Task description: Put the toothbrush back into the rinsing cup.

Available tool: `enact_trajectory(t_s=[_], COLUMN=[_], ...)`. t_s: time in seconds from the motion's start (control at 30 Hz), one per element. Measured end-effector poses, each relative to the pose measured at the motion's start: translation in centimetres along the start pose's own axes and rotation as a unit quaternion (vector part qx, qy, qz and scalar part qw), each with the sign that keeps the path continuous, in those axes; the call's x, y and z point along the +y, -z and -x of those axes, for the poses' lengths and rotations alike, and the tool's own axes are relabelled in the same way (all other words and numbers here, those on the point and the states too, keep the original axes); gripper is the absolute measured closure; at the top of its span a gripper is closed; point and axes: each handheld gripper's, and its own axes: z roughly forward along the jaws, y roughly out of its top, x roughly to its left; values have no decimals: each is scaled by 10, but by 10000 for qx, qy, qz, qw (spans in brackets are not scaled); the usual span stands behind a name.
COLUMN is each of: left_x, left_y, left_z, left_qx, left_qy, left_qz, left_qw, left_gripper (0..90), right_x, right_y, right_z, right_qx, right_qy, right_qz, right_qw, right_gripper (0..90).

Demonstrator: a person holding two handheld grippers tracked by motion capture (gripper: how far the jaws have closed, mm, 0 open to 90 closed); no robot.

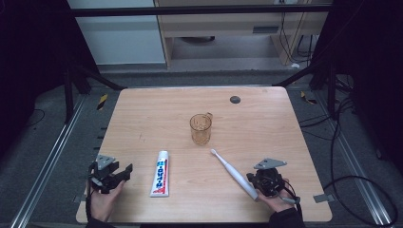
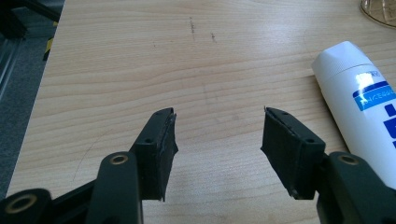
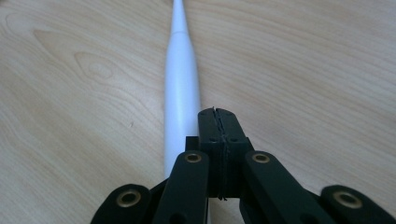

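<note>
A white electric toothbrush (image 1: 235,174) lies slantwise on the wooden table (image 1: 157,107), head toward the middle. My right gripper (image 1: 260,179) rests beside its handle end, jaws pressed together with nothing between them. Seen from the right gripper view, the toothbrush (image 3: 181,84) runs away just left of the shut right gripper (image 3: 216,112). A white toothpaste tube (image 1: 161,174) with blue and red print lies left of centre. The left gripper (image 1: 124,172) sits at the near left, open and empty. From the left gripper view, the tube (image 2: 359,98) lies right of the open left gripper (image 2: 218,112).
A clear amber cup (image 1: 200,128) with a handle stands upright at the table's middle; its base (image 2: 379,10) peeks in at the left gripper view's top right. A dark round disc (image 1: 235,99) is set in the far tabletop. Cables (image 1: 332,137) trail on the floor to the right.
</note>
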Motion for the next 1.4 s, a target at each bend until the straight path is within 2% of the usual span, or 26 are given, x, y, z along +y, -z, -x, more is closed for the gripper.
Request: enact_trajectory(t_s=[0.1, 0.4, 0.57, 0.67, 0.87, 1.07, 1.4], left_x=[0, 0, 0, 0, 0, 0, -1], left_y=[-2, -4, -6, -6, -7, -7, -10], left_z=[-1, -1, 1, 1, 2, 2, 4], left_qx=[15, 28, 25, 24, 21, 42, 21], left_qy=[-41, -111, -198, -207, -227, -234, -308], left_qz=[-20, -74, -126, -133, -165, -186, -245], left_qw=[10000, 9999, 9997, 9997, 9996, 9995, 9992], left_gripper=[433, 428, 426, 424, 419, 417, 416], right_x=[8, 25, 42, 56, 71, 86, 95], right_y=[2, 6, 10, 12, 11, 2, -13], right_z=[3, 12, 11, 10, 6, -2, -12], right_qx=[-42, -177, -182, -190, -136, -60, 69], right_qy=[-60, -166, -208, -149, -69, 44, 163], right_qz=[104, 153, 176, 222, 89, -238, -665], right_qw=[9999, 9996, 9995, 9995, 9998, 9997, 9976], right_gripper=[897, 852, 807, 785, 754, 709, 688])
